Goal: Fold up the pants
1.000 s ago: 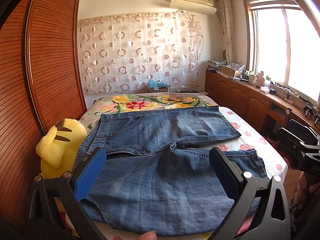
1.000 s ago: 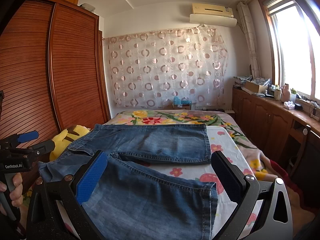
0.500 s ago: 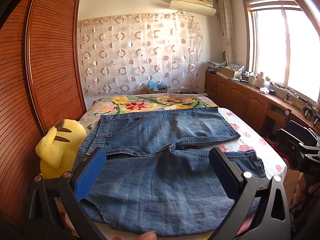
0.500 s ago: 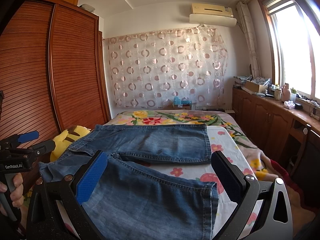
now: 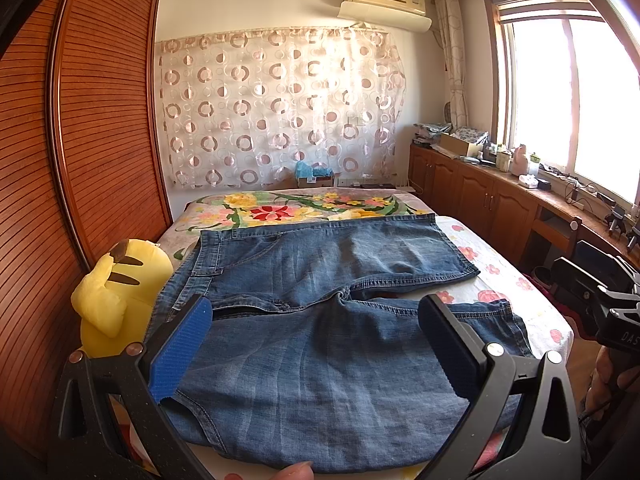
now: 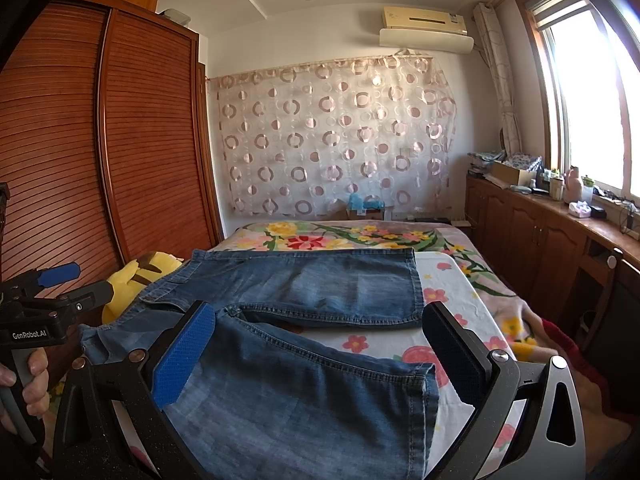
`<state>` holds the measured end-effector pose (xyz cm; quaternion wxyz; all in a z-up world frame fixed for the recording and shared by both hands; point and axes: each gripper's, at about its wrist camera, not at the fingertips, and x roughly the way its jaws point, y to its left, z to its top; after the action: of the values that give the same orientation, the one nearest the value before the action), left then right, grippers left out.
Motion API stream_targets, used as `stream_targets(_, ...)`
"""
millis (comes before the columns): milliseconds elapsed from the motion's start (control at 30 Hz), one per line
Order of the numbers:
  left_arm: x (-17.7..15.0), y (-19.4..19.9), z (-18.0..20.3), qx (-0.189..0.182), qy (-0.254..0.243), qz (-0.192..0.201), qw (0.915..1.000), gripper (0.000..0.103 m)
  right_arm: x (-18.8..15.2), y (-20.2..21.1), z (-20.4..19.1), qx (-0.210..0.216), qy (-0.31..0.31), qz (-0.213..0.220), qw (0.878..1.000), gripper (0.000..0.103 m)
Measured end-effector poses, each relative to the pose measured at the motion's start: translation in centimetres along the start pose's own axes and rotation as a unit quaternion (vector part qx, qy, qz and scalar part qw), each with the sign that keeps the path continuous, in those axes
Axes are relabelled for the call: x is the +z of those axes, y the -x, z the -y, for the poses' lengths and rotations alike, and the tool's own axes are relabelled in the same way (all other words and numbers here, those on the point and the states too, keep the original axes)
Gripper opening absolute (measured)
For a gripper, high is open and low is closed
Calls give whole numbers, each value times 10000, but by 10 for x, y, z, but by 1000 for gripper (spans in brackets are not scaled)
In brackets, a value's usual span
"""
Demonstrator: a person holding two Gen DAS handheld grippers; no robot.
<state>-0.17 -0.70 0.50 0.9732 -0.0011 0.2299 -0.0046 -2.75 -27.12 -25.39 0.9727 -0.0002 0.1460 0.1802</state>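
Pants in faded blue denim are lying spread flat on the bed, waistband toward the wardrobe side and both legs running out toward the window side. The two legs are lying apart in a narrow V, the far one resting on the floral sheet near the middle of the bed and the near one reaching toward the bed's front edge, with a strip of flowered sheet showing between their hems.

You are holding your left gripper above the seat and upper part of the near leg, its fingers spread wide and gripping nothing; the denim is showing clearly between them. A fingertip is peeking in at the bottom edge of that view.

You are holding your right gripper over the lower part of the near leg, close to its hem, and its fingers are likewise standing wide apart with nothing between them. From that camera, your left hand is showing wrapped around the grey handle of the left tool at the far left.

A yellow plush toy is sitting just beside the waistband, wedged between the bed and the wooden wardrobe. Behind the bed, a curtain patterned with rings is hanging across the wall, and a long wooden counter under the window is carrying boxes and small bottles.
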Motion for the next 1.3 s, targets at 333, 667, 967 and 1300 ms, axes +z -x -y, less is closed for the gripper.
stream_targets(333,1,0,1,3,-2,8,10000,103,0,0,1,18,-16,6,10000,103)
stream_targets(667,1,1,1,-5,0,12,10000,103,-1,1,3,33,-22,10,10000,103)
stream_targets(967,0,1,0,-1,-2,18,10000,103,-1,2,3,34,-15,9,10000,103)
stream_targets(1300,3,3,2,-15,-9,12,10000,103,-1,1,2,43,-16,2,10000,103)
